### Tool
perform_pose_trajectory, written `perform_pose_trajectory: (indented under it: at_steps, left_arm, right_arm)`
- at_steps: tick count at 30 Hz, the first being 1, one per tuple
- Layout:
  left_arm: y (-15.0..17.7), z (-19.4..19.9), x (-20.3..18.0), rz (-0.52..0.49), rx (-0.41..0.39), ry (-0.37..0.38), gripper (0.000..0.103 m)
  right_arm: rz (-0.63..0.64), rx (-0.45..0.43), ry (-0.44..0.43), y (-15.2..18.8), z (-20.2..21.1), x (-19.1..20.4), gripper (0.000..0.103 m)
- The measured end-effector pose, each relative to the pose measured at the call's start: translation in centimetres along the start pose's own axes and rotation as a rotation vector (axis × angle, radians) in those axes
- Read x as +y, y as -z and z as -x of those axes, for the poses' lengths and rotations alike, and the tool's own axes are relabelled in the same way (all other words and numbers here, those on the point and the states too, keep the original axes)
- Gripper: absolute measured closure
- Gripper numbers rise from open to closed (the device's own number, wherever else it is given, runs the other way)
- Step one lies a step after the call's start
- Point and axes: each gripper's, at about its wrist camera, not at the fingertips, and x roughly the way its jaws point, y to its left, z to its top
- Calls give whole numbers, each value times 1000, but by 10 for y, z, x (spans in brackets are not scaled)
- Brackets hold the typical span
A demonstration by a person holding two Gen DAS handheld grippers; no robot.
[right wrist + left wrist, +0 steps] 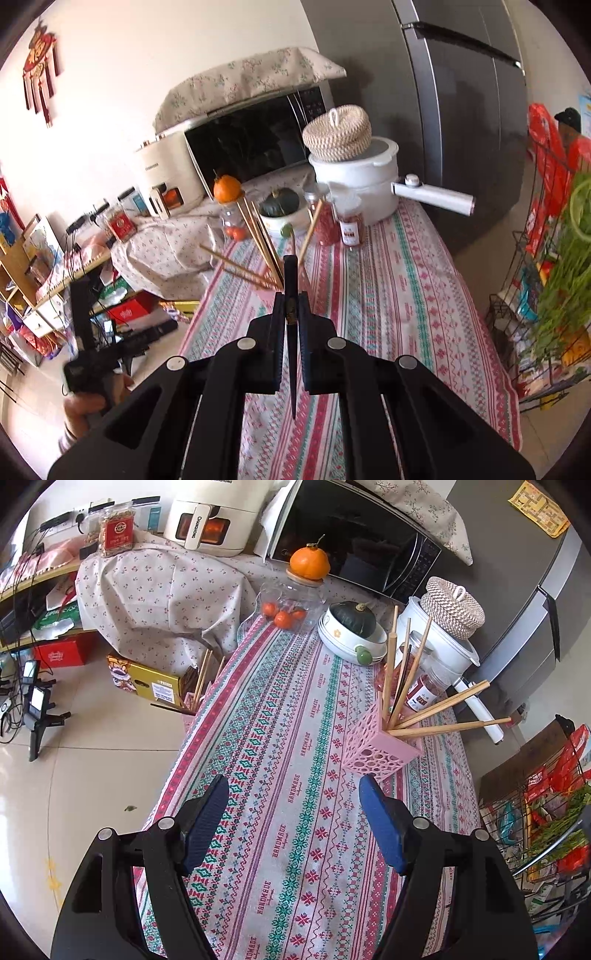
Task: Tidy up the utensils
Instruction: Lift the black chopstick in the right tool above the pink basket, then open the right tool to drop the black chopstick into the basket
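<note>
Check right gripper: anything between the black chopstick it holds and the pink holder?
Only the wooden chopsticks already fanned out of the holder sit ahead of the black chopstick in the right gripper. Nothing else visible. The holder itself is hidden in the right view.

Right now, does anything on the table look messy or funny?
Yes. The wooden chopsticks in the pink holder splay in all directions, two leaning nearly flat, not standing neatly. Also, an orange is balanced on the glass jar's lid.
</note>
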Motion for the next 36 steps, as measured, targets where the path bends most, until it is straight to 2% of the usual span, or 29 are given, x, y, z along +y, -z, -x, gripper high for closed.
perform_pose_trajectory:
  at_steps: [8,12,16,21,26,29,31,32,33,34,36]
  left_arm:
    - [0,-3,0,10,6,4,33]
    - [-3,-3,0,22,7,21,33]
    - [-6,-2,0,29,8,33,33]
    - [-9,-2,0,34,7,44,33]
    - [-10,2,1,40,-10,53,33]
    - [-10,16,0,25,-70,73,33]
    - [-7,36,-10,-34,-174,48,30]
    - [-4,47,-17,-71,-234,20,24]
    - [1,59,-27,-115,-302,-9,17]
    - [6,68,-34,-143,-346,-18,14]
    - [18,83,-51,-187,-417,-17,7]
  right_arm:
    - [-19,-77,-40,-59,6,20,96]
    - [10,-122,-10,-94,-6,36,96]
    - [17,-131,19,-115,-32,42,96]
    - [3,-102,44,-120,-79,38,96]
    - [-15,-82,44,-98,-132,28,91]
    - [-36,-73,8,-81,-129,20,89]
    - [-21,-78,11,-69,-114,19,84]
    - [-4,-82,15,-62,-105,18,78]
    - [12,-87,25,-52,-94,17,67]
    - [23,-100,41,-40,-80,14,57]
    - [32,-126,79,-21,-59,8,45]
